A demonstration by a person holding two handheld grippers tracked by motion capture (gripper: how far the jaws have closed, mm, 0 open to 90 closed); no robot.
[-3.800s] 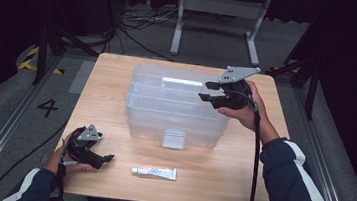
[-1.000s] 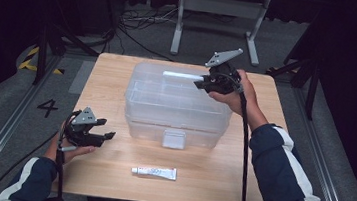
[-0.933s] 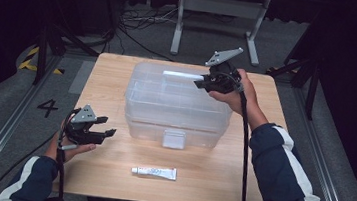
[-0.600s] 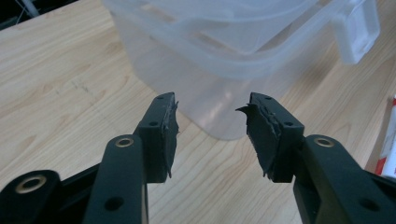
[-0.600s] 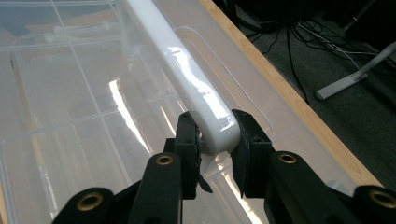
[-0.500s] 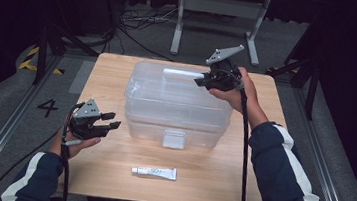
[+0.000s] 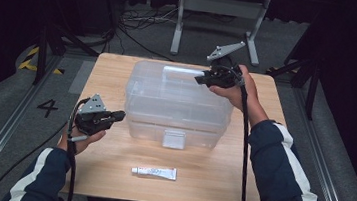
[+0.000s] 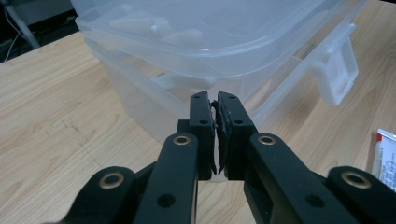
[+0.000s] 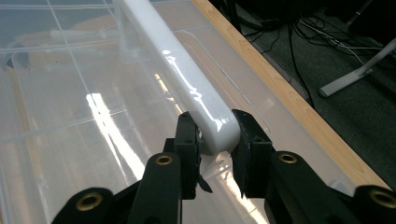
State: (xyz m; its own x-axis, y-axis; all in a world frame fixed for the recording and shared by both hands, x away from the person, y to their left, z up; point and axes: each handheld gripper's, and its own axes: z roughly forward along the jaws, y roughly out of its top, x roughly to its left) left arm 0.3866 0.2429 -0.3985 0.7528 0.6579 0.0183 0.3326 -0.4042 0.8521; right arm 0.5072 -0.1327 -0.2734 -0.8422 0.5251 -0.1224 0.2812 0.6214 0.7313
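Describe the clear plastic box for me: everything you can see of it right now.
The clear plastic box sits mid-table, lid on, walls see-through with pale shapes inside. A white latch hangs at its near side. A white handle bar lies along the lid's far edge; the right gripper is shut on its end. The left gripper, fingers closed, points at the box's left wall, close by.

Print on the small tube too small to read, tube cut off at left gripper view's right edge.
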